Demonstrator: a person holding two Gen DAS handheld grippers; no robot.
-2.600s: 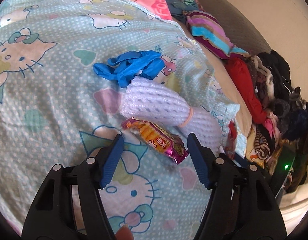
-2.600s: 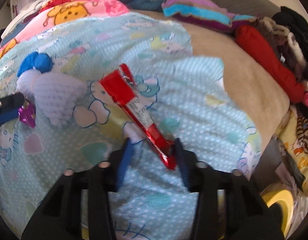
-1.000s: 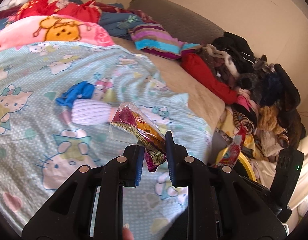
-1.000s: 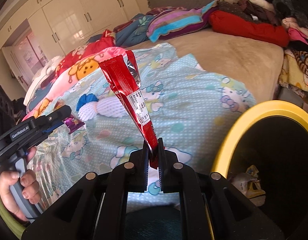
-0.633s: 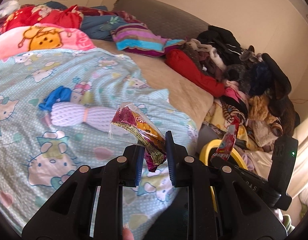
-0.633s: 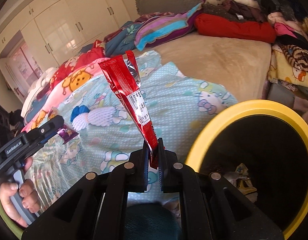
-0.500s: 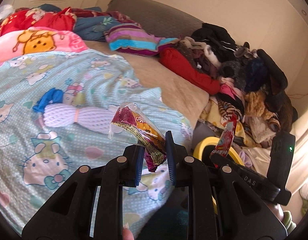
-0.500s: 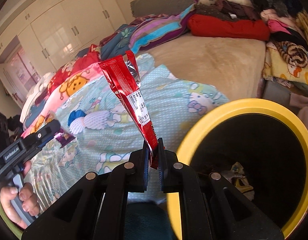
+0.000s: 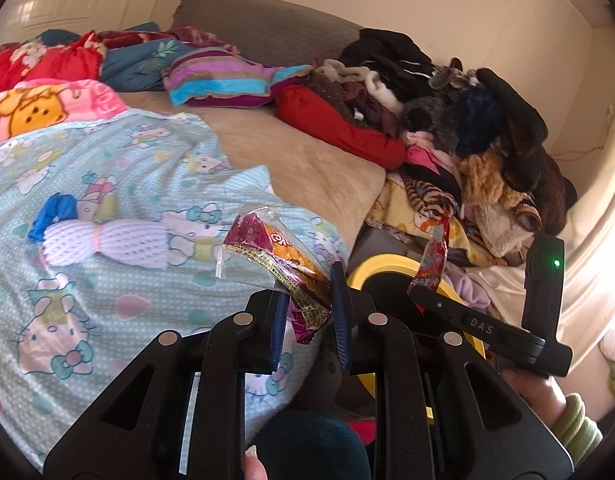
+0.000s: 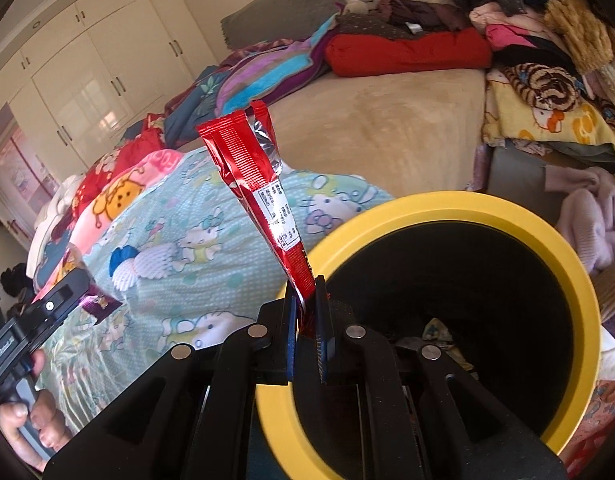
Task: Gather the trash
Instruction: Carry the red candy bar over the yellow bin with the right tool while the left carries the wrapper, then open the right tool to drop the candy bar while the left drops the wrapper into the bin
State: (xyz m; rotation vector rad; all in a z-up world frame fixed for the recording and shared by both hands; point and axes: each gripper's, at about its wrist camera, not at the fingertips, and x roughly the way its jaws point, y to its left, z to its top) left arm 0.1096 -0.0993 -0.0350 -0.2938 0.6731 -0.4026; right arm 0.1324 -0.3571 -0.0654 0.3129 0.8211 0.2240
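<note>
Left gripper [image 9: 307,300] is clamped tight on a crinkled purple-and-orange snack wrapper with a clear plastic end [image 9: 275,256], the packet sticking up and out toward ten o'clock from between the blue pads, above the near edge of the bed. Over on the other side, the right gripper [image 10: 306,308] is squeezed fully closed on the bottom tip of a long red foil wrapper with a white printed label [image 10: 259,184], which stands up tall toward eleven o'clock. And right there, at four o'clock from that gripper, the round yellow-rimmed bin with a dark inside [image 10: 447,206] gapes wide, its rim passing just behind the gripper's pads; a few scraps lie at the bottom of it. From the left wrist view the same bin's yellow rim [image 9: 377,266] peeks out at two o'clock from the gripper, with the right gripper's black body and red wrapper hovering over it. Back on the pale blue cartoon-cat bedsheet [image 9: 107,304], at nine o'clock, a white foam fruit net cinched with an orange band [image 9: 107,242] lies touching a crumpled blue glove [image 9: 53,216]. A heap of clothes [image 9: 447,120] crowds the far right of the bed at one o'clock.
</note>
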